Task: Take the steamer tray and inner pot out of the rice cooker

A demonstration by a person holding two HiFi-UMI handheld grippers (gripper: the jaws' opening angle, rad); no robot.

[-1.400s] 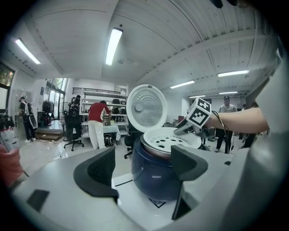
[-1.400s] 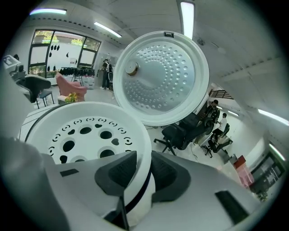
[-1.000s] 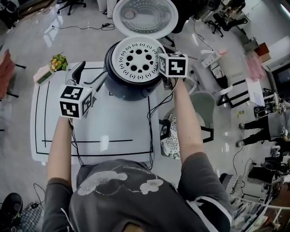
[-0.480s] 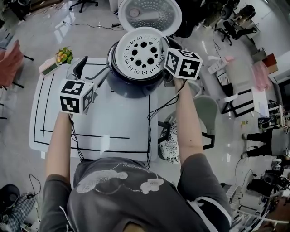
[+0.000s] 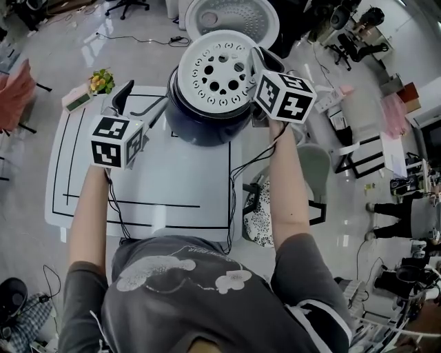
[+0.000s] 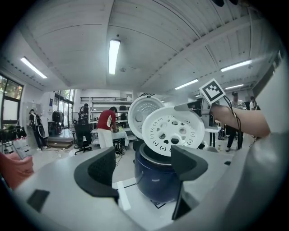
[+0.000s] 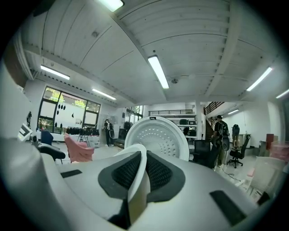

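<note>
The dark blue rice cooker [image 5: 201, 117] stands at the table's far edge with its lid [image 5: 233, 16] swung open behind it. My right gripper [image 5: 257, 65] is shut on the right rim of the white perforated steamer tray [image 5: 218, 67] and holds it tilted above the cooker. In the right gripper view the tray's rim [image 7: 137, 180] runs edge-on between the pressed pads. My left gripper [image 5: 140, 103] hangs open to the cooker's left, touching nothing. Its view frames the cooker [image 6: 153, 178] between the jaws, with the lifted tray [image 6: 173, 131] above and the inner pot's grey rim [image 6: 150, 152] under it.
The white table [image 5: 145, 186] carries black tape lines and a cable. A small potted plant [image 5: 101, 81] sits at its far left corner. A grey chair [image 5: 311, 165] stands right of the table. People stand by desks in the background [image 6: 106, 126].
My right gripper has risen with the steamer tray, lifting it out of the cooker and tipping it. The left gripper has hardly shifted and stays open.
</note>
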